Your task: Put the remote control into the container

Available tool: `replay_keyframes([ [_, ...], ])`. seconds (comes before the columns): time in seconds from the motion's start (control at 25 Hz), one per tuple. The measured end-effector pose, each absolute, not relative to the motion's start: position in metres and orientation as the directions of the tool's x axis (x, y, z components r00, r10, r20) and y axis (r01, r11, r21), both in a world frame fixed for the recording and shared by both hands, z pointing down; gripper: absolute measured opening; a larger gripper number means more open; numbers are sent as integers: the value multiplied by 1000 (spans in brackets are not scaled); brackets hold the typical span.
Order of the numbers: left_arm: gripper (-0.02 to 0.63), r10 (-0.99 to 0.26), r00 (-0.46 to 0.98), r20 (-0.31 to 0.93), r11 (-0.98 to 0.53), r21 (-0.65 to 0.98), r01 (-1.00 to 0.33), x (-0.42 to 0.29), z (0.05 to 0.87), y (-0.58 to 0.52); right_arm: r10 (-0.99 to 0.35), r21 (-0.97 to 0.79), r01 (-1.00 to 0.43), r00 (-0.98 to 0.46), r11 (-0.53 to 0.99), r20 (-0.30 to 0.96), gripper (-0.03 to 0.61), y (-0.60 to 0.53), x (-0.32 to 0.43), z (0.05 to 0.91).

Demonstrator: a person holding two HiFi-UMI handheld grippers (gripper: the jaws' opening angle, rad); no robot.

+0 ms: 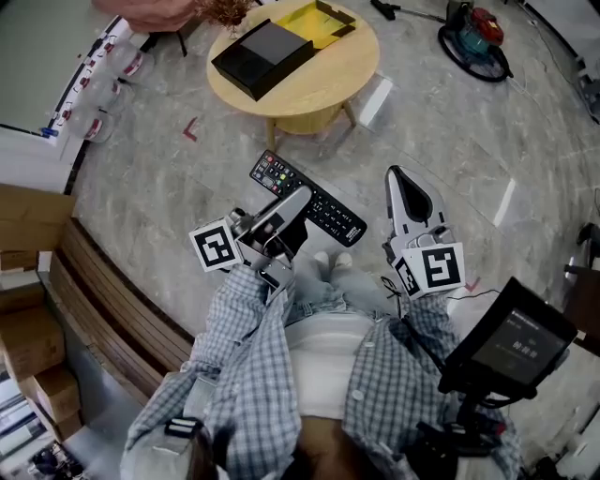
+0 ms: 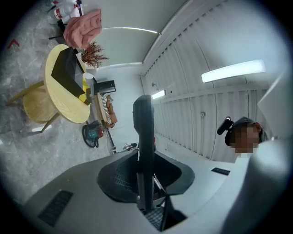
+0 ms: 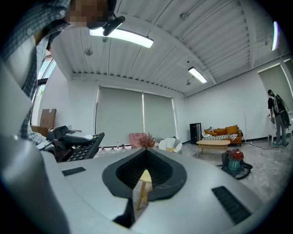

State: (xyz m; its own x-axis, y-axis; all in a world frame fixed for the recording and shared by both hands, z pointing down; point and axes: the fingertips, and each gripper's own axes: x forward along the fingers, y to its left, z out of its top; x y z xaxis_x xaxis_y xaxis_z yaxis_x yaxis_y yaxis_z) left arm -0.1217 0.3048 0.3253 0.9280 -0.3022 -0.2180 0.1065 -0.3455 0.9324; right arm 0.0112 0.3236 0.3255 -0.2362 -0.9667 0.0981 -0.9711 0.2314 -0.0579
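Head view tally.
- Slim black plastic remote control [image 1: 328, 214] with coloured buttons: one, centre.
- Round pale-yellow wooden table [image 1: 328, 89]: one, 12 o'clock.
- On table: flat black rectangular container [image 1: 262, 54], one; open yellow cardboard tray [image 1: 317, 23], one.
- Teal-and-red canister vacuum cleaner [image 1: 473, 42]: one, 1 o'clock.
- Grey two-jaw grippers: two, namely left gripper [image 1: 300, 197] and right gripper [image 1: 397, 176].
- Black-and-white square-marker cubes [image 1: 217, 246]: two, one per gripper.
- Brown cardboard boxes [image 1: 28, 225]: at least three, 9 o'clock.
- Black screen on stand [image 1: 511, 342]: one, 4 o'clock.

Right gripper view tally.
- Orange sofa [image 3: 221, 131]: one, 3 o'clock.
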Motion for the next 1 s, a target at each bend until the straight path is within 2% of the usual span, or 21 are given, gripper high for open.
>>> replay_keyframes([
  [1.0, 104, -410, 888, -209, -371, 927, 47, -123, 313, 320, -963, -108, -965, -249, 238, 104, 6, 346, 44, 325],
])
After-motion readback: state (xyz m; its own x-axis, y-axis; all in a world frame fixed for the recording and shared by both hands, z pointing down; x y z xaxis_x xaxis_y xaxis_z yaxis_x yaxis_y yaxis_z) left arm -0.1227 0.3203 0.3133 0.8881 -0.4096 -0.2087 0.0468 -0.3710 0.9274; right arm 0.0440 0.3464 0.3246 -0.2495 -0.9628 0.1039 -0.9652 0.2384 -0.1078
